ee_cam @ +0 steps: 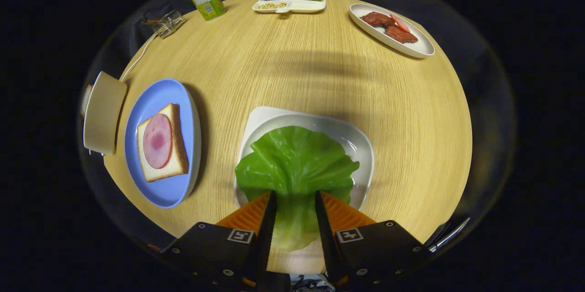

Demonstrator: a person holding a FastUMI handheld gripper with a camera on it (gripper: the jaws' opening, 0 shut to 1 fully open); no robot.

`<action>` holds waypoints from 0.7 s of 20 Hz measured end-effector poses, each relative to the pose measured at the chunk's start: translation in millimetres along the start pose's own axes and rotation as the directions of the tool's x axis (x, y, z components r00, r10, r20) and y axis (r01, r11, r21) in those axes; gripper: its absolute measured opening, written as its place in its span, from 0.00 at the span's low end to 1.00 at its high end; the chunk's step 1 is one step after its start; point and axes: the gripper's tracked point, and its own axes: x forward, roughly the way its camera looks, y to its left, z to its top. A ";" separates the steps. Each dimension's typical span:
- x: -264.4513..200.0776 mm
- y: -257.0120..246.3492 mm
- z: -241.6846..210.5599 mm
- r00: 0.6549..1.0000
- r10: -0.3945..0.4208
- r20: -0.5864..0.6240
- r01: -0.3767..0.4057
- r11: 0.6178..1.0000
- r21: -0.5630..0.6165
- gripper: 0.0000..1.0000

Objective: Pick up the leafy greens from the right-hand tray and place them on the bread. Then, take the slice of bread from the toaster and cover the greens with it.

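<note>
I read this as early in step one, nothing placed yet. Gripper (295, 197) fingers sit spread apart, either side of the stem end of the broad, crinkled green lettuce leaf (295, 164). There's a visible gap at each finger, so I'd call it open around the leaf rather than clamped; whether the inner faces touch the leaf I can't tell.

The leaf lies on the white rounded-square tray (361, 146), its stem end overhanging the near rim toward me. I judge it's not lifted yet.

Off to the left of the fingers: oval blue plate (160, 95) carrying the square slice of white bread (176, 146) with a round pink ham slice (157, 140) on top. No greens on it, so the placement is still to do.

Just past the blue plate, at the edge of the light wooden round table (297, 77), is the beige toaster (103, 114); a slice seems to show at its far side, too small to confirm. Cover step untouched.

Far side: green can (208, 2), white divided dish (292, 5), white oval plate with brown meat pieces (393, 31).
</note>
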 end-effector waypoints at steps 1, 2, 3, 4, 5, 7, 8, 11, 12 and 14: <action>0.7 0.3 -0.1 1.000 -0.007 -0.009 0.007 1.000 0.014 0.46; 0.3 0.7 0.3 1.000 -0.006 -0.026 0.006 1.000 0.031 0.45; 0.5 0.5 -0.4 1.000 -0.005 -0.031 0.007 0.999 0.038 0.42; 0.1 -1.3 -0.1 0.999 -0.007 -0.037 0.008 0.999 0.047 0.39; 0.7 -3.3 0.3 0.999 -0.007 -0.039 0.009 0.998 0.061 0.26; 1.1 -6.8 0.4 0.999 -0.007 -0.039 0.010 0.996 0.086 0.13; 0.9 -8.1 1.0 0.999 -0.006 -0.039 0.009 0.995 0.100 0.10; -4.2 -6.7 2.5 1.000 0.011 -0.027 -0.008 0.991 0.135 0.03; -9.2 -4.8 6.7 1.000 0.017 -0.006 -0.016 0.989 0.147 0.04; -21.8 0.5 10.8 0.999 0.030 0.019 -0.033 0.983 0.178 0.03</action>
